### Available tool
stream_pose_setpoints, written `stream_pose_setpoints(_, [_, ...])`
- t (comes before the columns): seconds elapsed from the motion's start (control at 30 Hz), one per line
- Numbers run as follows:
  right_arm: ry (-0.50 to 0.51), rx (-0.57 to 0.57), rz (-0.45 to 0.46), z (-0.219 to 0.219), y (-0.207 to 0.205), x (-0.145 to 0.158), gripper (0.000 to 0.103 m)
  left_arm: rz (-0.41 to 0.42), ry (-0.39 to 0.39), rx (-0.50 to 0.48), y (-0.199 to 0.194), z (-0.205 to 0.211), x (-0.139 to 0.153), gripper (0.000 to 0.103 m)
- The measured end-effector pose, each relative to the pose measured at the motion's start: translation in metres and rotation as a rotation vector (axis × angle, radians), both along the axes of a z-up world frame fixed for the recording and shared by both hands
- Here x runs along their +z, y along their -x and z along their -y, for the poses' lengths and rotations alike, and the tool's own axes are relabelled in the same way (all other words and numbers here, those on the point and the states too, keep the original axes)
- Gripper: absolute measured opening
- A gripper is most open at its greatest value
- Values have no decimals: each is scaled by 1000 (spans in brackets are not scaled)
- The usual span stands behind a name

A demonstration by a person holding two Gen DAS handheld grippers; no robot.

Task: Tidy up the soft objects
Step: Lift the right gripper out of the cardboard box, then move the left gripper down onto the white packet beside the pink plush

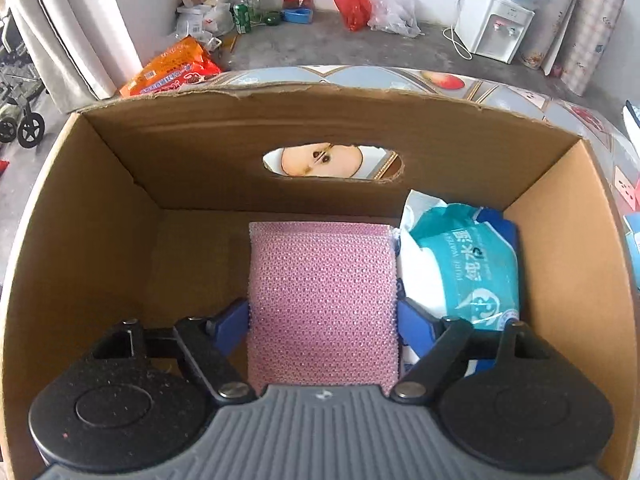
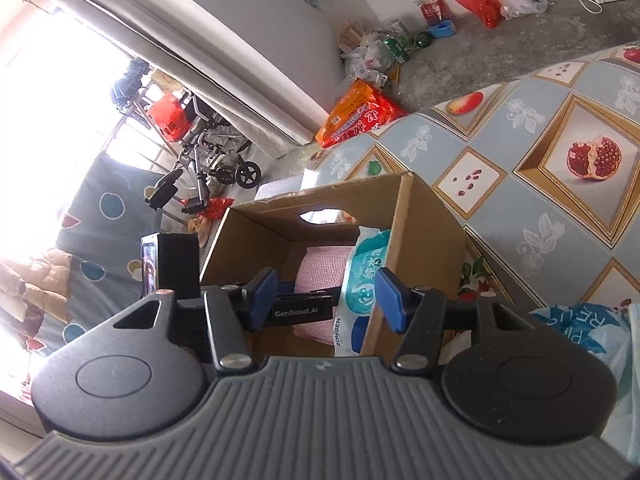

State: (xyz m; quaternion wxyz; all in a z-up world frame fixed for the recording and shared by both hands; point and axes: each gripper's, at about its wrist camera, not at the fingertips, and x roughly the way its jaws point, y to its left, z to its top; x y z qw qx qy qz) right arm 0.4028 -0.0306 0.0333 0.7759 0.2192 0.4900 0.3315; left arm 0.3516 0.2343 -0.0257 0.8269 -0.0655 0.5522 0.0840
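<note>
Left claw [image 1: 323, 322] is lowered into the cardboard box [image 1: 120, 184], its blue pads pinching the pink mesh sponge [image 1: 320, 280] by its two long edges. The sponge lies flat on the box floor at centre. It is probably light, spongy and rough-surfaced, so unlikely to slip; grip at mid-length seems adequate. Bare floor remains at 9 o'clock of the sponge. At 3 o'clock, touching it, the wet-wipes pack [image 1: 460, 264] leans on the right wall: soft, slick film, best taken across its width. Right claw [image 2: 326, 300] is outside the box at its near right corner, jaws partly spread and empty. The box rim is torn, and the walls stand close, leaving little clearance.
</note>
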Motion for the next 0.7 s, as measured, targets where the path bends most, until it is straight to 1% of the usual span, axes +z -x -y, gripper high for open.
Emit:
stream_pose_setpoints(0.1, [0, 0, -4, 2, 1, 0, 55, 11, 38, 27, 5, -7, 3, 84])
stream_pose_setpoints(0.2, [-1, 0, 9, 6, 4, 5, 55, 44, 99, 83, 11, -18, 10, 84])
stream_pose_setpoints(0.3, [-3, -10, 24, 13, 7, 11, 56, 78, 139, 122, 16, -26, 15, 84])
stream_pose_setpoints(0.4, [3, -31, 43, 25, 11, 18, 56, 55, 192, 126, 13, -27, 8, 82])
stream_pose_setpoints(0.43, [6, -39, 49, 31, 12, 21, 56, 49, 192, 132, 13, -26, 7, 82])
stream_pose_setpoints(0.53, [27, -75, 79, 54, 20, 35, 57, 81, 189, 141, 20, -24, 15, 83])
stream_pose_setpoints(0.6, [44, -106, 110, 76, 28, 47, 60, 110, 192, 151, 30, -25, 25, 85])
stream_pose_setpoints(0.7, [72, -158, 157, 111, 41, 63, 65, 173, 168, 167, 49, -27, 46, 87])
